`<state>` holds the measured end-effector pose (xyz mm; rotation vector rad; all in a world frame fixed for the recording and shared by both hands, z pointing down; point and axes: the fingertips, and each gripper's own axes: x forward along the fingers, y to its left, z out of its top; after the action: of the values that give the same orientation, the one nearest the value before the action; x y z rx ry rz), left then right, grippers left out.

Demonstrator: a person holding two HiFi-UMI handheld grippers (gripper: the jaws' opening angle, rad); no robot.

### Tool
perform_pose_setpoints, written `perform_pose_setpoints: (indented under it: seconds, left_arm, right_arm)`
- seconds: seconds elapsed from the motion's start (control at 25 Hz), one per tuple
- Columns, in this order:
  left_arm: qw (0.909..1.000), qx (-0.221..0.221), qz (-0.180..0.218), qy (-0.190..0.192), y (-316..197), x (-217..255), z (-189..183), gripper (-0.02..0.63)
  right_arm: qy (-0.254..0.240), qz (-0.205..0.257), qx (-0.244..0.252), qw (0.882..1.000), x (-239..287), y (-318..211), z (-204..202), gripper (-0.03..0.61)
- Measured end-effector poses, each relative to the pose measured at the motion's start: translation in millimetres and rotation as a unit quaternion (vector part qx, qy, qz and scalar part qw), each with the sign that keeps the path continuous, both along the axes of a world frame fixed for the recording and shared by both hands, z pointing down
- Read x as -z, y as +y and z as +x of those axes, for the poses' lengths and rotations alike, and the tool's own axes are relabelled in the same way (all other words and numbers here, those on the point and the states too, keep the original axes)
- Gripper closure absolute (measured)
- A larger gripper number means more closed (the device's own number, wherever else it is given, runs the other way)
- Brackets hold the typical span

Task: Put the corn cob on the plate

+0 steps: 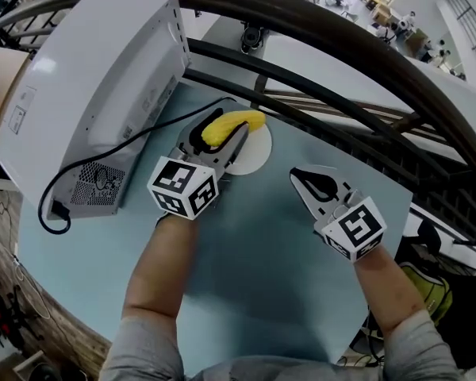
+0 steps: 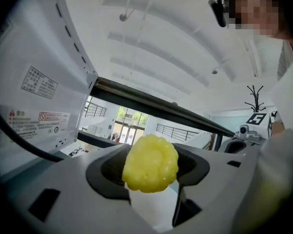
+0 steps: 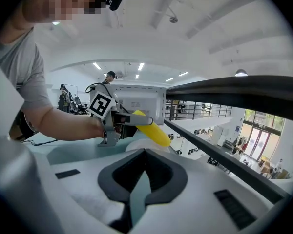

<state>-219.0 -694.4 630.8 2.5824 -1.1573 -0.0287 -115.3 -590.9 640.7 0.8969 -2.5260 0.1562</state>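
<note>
A yellow corn cob (image 1: 236, 124) is clamped in my left gripper (image 1: 224, 139) and hangs just above a small white plate (image 1: 256, 153) on the pale blue table. In the left gripper view the cob's end (image 2: 150, 163) sits between the jaws, with the plate (image 2: 154, 209) showing below it. The right gripper view shows the cob (image 3: 154, 130) sticking out of the left gripper (image 3: 121, 122), tilted down over the plate (image 3: 136, 144). My right gripper (image 1: 301, 178) rests to the right of the plate, jaws shut with nothing in them (image 3: 136, 191).
A large white appliance (image 1: 95, 94) stands at the table's left, its black cable (image 1: 67, 177) looping across the table (image 1: 262, 268) toward the left gripper. Dark curved railing bars (image 1: 341, 50) run behind the table's far edge.
</note>
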Motion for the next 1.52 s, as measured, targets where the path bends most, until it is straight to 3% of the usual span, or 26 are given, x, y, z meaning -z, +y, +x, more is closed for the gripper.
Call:
perform_pose_setpoints:
  seconds: [0.72, 1.0, 1.52]
  left_arm:
    - [0.9982, -0.021, -0.002, -0.057, -4, -22, 15, 0.357]
    - [0.9915, -0.06, -0.008, -0.115, 2, -44, 20, 0.357]
    - [0.9845, -0.074, -0.001, -0.159, 6, -51, 26, 0.357]
  right_arm:
    - [-0.019, -0.021, -0.002, 1.0, -15, 2, -4, 0.561]
    - [-0.02, -0.031, 0.002, 0.999, -21, 8, -5, 0.561]
    - [-0.025, -0.025, 0.011, 0.999, -18, 12, -8, 0.561]
